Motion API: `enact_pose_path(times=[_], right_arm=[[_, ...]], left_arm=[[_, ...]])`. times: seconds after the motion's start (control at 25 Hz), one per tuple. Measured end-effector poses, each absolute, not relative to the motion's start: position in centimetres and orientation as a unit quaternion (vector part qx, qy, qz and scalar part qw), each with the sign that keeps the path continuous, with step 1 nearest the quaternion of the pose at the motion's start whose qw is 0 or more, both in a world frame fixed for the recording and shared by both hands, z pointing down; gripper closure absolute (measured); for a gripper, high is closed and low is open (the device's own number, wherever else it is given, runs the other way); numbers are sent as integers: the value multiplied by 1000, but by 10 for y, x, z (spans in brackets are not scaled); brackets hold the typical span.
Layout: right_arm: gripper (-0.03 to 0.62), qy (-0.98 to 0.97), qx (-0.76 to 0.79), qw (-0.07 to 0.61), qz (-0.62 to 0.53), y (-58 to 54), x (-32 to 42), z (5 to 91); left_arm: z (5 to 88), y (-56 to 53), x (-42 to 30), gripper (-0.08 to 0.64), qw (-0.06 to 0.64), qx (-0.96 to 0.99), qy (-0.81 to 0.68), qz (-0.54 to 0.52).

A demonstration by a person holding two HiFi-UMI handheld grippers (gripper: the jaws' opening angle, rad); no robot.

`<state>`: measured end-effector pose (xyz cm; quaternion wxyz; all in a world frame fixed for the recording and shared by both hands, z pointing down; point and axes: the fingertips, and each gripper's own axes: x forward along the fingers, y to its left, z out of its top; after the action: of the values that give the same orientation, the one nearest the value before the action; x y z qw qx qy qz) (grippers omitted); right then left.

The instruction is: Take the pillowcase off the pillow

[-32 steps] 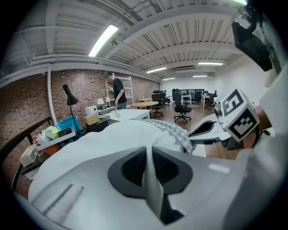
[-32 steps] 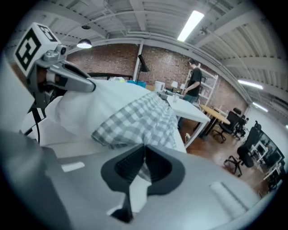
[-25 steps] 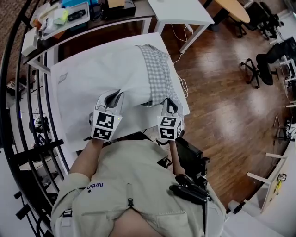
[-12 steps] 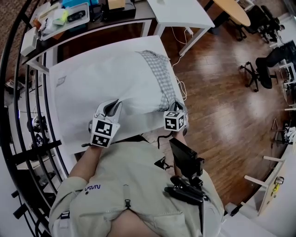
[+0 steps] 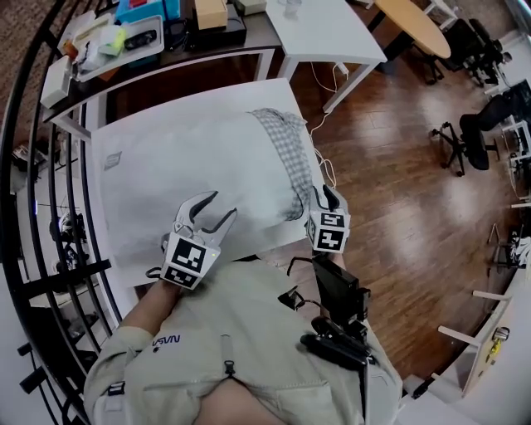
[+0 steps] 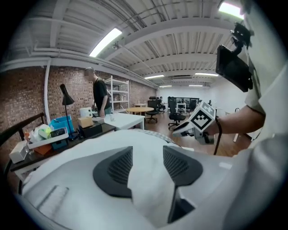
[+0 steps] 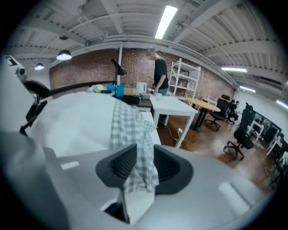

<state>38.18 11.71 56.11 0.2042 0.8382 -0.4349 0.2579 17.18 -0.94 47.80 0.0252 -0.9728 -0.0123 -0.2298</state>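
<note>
A white pillow [image 5: 199, 158] lies across the white table [image 5: 124, 241], and its grey checked pillowcase [image 5: 286, 145] is bunched at the right end. My left gripper [image 5: 217, 206] is at the pillow's near edge. Its jaws have just been opening and stand wide, with a fold of white cloth [image 6: 146, 173] loose between them. My right gripper [image 5: 324, 192] is at the near right corner. Its jaws have also just been opening, and the checked pillowcase [image 7: 130, 130] hangs between the parted pads [image 7: 121, 167].
A dark desk [image 5: 207, 46] with a blue box and small items stands behind the table, with a white table [image 5: 323, 25] beside it. A black railing [image 5: 50, 249] runs along the left. Wooden floor [image 5: 398, 191] and office chairs [image 5: 473, 124] lie to the right. A person [image 6: 100, 96] stands far off.
Both grippers were shut on the cloth and now have their jaws apart. The left has drawn back toward me. The right has shifted right, past the table's edge.
</note>
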Motion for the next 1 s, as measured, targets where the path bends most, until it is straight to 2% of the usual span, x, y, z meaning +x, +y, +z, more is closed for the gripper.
enact_pose_path(times=[0.16,0.36,0.56,0.88,1.0], right_arm=[[441,-492,827,165,218,58,397,517],[419,-547,793,178,202,-15,417,503],[377,-586,760,173,224,-76,434,502],[358,-584,722,246,278,-121,438,547],[359,-583,701,267,312,-119,433,576]], left_arm=[[459,-51,212,285,54,-975,23,-215],[448,-101,263,279,74,-970,51,-225],[467,-131,300,267,51,-962,58,-262],[544,-144,314,241,-9,-932,43,-359],[559,-141,309,272,-19,-928,39,-370]])
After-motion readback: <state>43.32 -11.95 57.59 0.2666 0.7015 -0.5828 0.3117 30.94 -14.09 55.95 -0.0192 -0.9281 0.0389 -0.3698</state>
